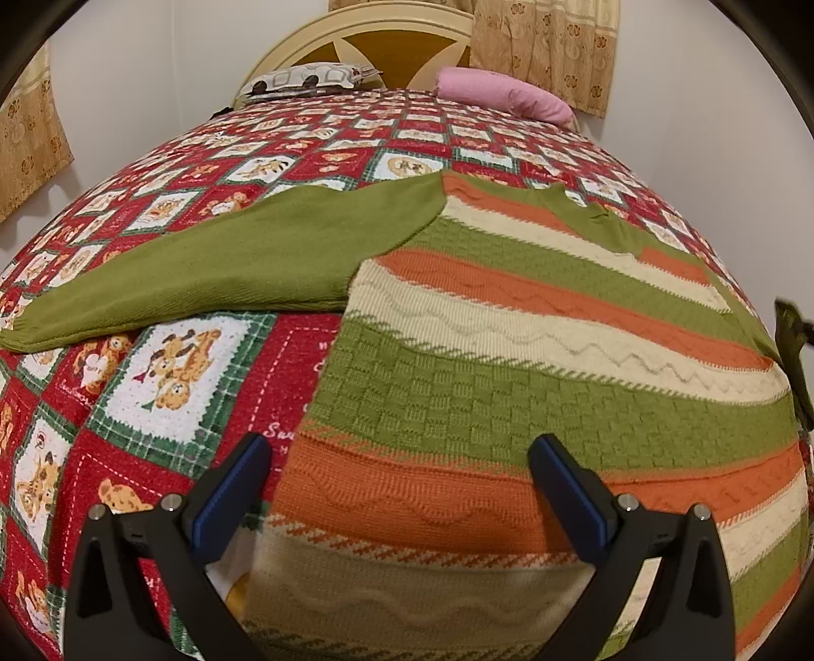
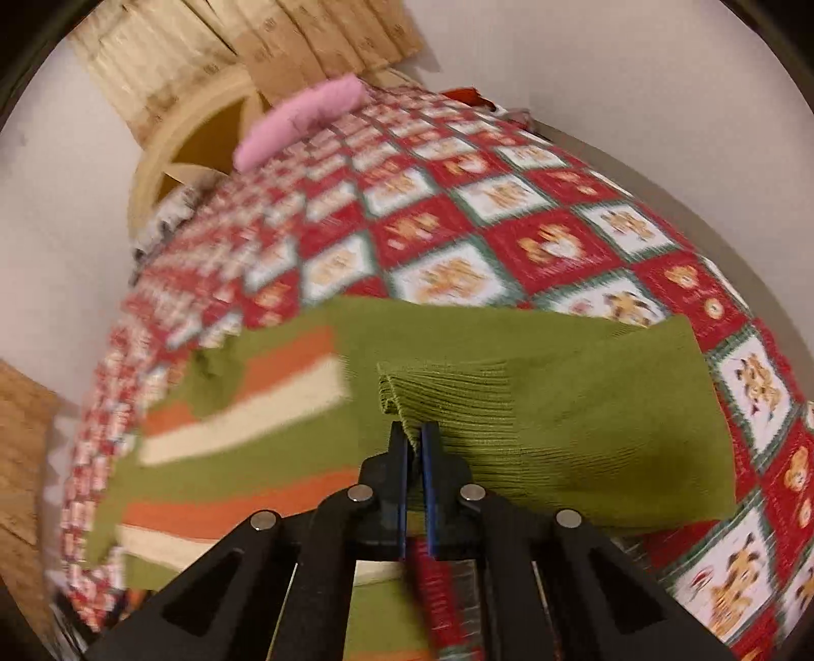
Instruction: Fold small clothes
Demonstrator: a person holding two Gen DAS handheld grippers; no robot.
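Observation:
A knitted sweater [image 1: 509,366] striped green, orange and cream lies flat on the bed, its plain green left sleeve [image 1: 229,264] stretched out to the left. My left gripper [image 1: 399,462] hovers open over the sweater's lower hem, with nothing between its blue pads. In the right wrist view the other green sleeve [image 2: 585,407] is lifted, and my right gripper [image 2: 414,432] is shut on its ribbed cuff [image 2: 407,396]. The striped body [image 2: 244,407] lies blurred to the left of that gripper.
The bed carries a red, white and green patchwork bedspread [image 1: 168,366] with animal prints. A pink pillow [image 1: 503,94] and a patterned pillow [image 1: 310,76] lie at the cream headboard [image 1: 366,25]. Beige curtains [image 1: 549,46] hang behind; white walls flank the bed.

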